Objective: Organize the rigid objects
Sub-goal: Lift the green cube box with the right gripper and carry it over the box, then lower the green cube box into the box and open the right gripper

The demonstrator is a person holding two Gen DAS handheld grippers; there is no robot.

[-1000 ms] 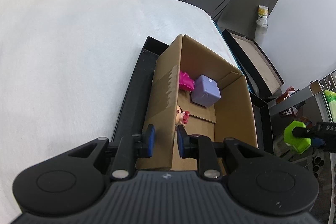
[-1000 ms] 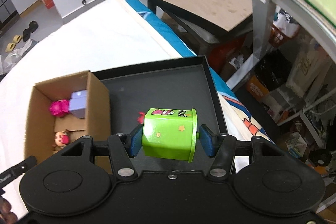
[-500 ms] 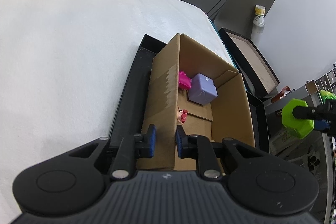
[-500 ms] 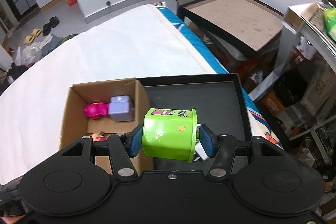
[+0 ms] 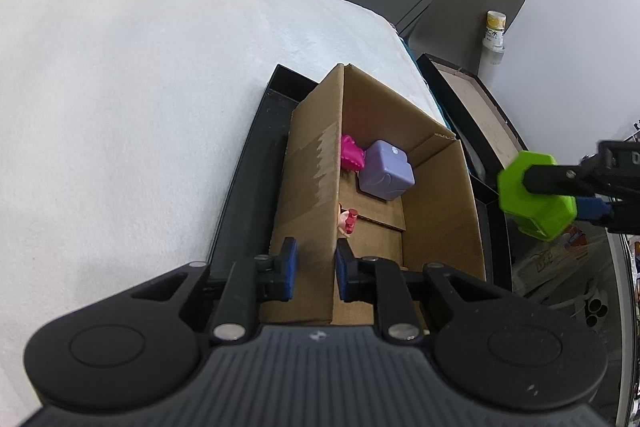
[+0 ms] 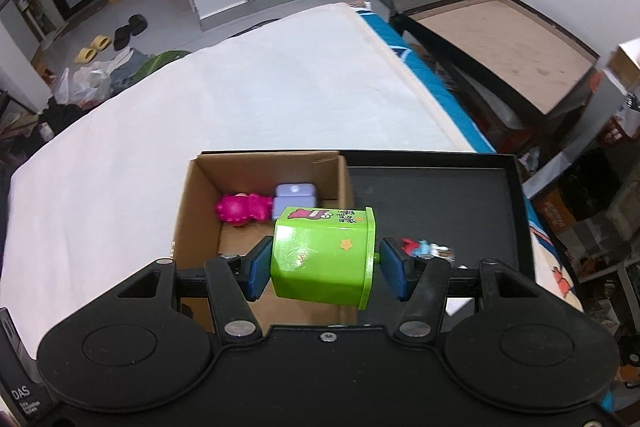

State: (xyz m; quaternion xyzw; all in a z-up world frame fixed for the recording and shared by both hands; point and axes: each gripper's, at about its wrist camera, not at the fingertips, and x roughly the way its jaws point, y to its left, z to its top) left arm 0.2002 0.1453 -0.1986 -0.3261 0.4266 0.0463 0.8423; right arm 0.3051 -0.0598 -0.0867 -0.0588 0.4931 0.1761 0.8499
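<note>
On the left, the left gripper (image 5: 313, 269) has its fingers straddling the near-left wall of the cardboard box (image 5: 316, 187), one outside and one inside; they look pressed to the wall, holding the box steady, though I can't be sure how tightly. The box sits in a black tray (image 6: 436, 195) on the white bed (image 5: 120, 87), and it holds a pink toy (image 6: 240, 209), a lilac cube (image 6: 294, 195) and a small figure (image 5: 346, 221) by the near-left wall. To the right, the right gripper (image 6: 324, 267) has its fingers clamped on the flat sides of the green block (image 6: 324, 257), carried in the air. From that gripper's view the block hangs over the box's right wall, partly above the opening, partly above the tray. I'd say the open floor lies left and a little beyond the block, so the drop turns on a short shift leftward. Small toys (image 6: 424, 249) lie in the tray just right of the block.
</note>
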